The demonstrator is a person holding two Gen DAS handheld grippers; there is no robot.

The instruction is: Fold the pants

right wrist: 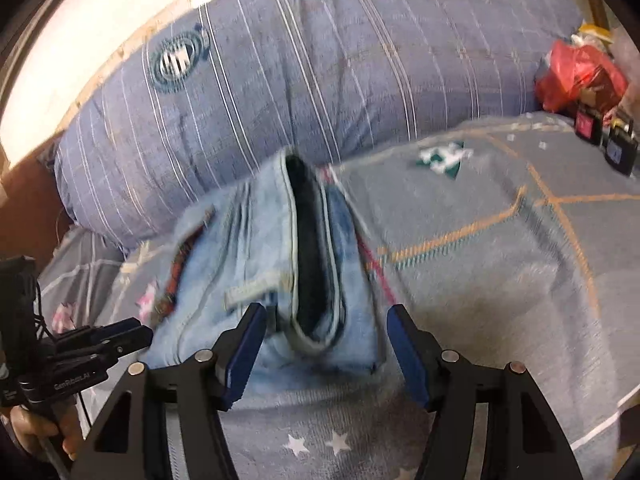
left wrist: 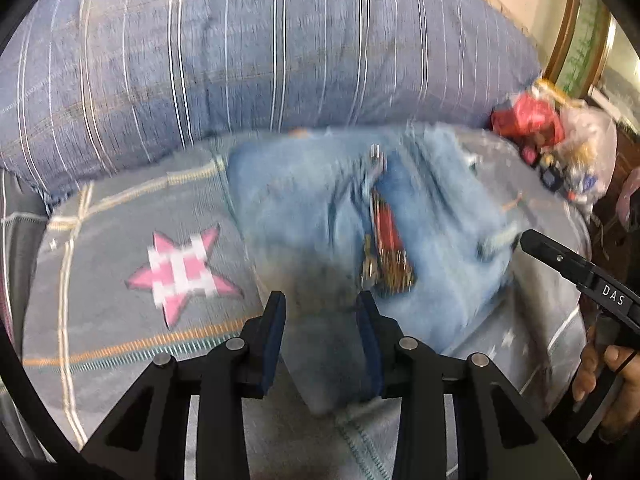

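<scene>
Light blue denim pants [left wrist: 320, 208] lie folded in a compact bundle on a grey bedspread [left wrist: 132, 216]; a red strap with metal bits [left wrist: 386, 236] lies on top. My left gripper [left wrist: 322, 308] is open, just short of the bundle's near edge. In the right wrist view the pants [right wrist: 256, 248] show the open waistband with dark inside. My right gripper [right wrist: 326, 320] is open, with the waist end of the bundle between its fingers [right wrist: 408, 352]. Each gripper shows in the other's view: the right one [left wrist: 576, 268], the left one [right wrist: 100, 340].
A large blue striped pillow [left wrist: 240, 52] lies behind the pants. Red and clear plastic bags [left wrist: 552, 132] with small items sit at the bed's far right corner. A pink star patch [left wrist: 180, 272] marks the bedspread left of the pants.
</scene>
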